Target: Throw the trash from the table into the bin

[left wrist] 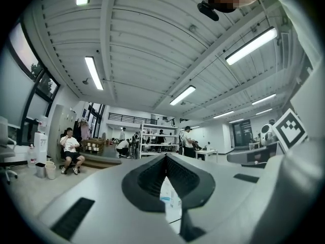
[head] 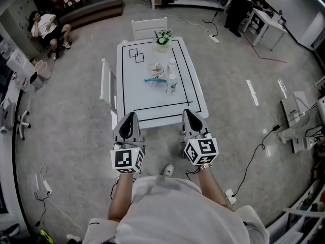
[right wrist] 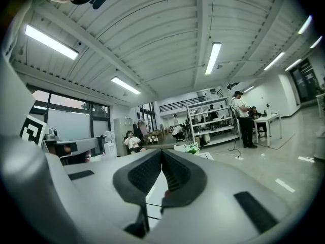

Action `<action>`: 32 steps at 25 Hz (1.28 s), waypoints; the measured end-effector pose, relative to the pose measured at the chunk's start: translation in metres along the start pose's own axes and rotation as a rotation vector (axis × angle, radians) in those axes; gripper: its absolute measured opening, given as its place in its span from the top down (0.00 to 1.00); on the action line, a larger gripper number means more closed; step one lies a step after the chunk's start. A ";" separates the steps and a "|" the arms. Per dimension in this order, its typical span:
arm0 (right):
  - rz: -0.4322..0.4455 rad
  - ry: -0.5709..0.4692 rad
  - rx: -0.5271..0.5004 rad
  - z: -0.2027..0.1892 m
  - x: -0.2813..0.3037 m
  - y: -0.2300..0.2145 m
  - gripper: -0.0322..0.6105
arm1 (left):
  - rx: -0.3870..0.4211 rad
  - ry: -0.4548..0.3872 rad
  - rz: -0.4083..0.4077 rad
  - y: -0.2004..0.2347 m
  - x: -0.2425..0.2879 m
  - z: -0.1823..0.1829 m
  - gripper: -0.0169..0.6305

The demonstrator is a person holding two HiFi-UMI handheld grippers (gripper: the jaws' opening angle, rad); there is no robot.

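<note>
On the white table [head: 152, 117] ahead lies the trash: a clear plastic bottle [head: 172, 83], a second clear container [head: 171, 66], a teal-edged wrapper [head: 153, 80] and a crumpled bit [head: 157, 70]. My left gripper [head: 130, 117] and right gripper [head: 188, 113] hover side by side over the table's near edge, pointing level at it. Both are shut with nothing in them. In the left gripper view the jaws [left wrist: 165, 159] meet at the tip, and a labelled bottle [left wrist: 170, 200] shows through the slit below. In the right gripper view the jaws [right wrist: 162, 154] are also closed.
A small pot of white flowers [head: 162, 38] stands at the table's far end. White chairs sit at the far end [head: 149, 28] and the left side [head: 107, 83]. Pale buckets [head: 42, 69] stand at far left near a seated person [head: 49, 27]. Cables cross the floor [head: 256, 154].
</note>
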State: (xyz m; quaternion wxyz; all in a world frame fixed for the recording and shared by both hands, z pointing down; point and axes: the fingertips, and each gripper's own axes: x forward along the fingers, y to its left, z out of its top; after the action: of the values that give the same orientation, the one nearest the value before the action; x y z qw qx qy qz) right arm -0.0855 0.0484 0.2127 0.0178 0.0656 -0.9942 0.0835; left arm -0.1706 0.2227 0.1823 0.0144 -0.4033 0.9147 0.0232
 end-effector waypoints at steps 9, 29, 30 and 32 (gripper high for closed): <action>-0.026 0.076 -0.029 -0.019 0.063 -0.031 0.94 | -0.031 0.042 -0.027 0.020 0.080 -0.029 0.97; -0.169 0.275 -0.035 -0.059 0.238 -0.079 0.77 | -0.079 0.110 -0.224 0.080 0.264 -0.067 0.97; -0.184 0.303 -0.027 -0.069 0.239 -0.082 0.73 | -0.085 0.123 -0.239 0.079 0.268 -0.071 0.97; -0.203 0.359 -0.014 -0.087 0.244 -0.089 0.65 | -0.093 0.144 -0.267 0.078 0.278 -0.078 0.97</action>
State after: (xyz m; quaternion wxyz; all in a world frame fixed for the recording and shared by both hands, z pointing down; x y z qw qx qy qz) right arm -0.3134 -0.0546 0.3243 0.2035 0.1491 -0.9639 0.0848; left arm -0.4165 0.0662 0.2501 -0.0668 -0.5222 0.8495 0.0343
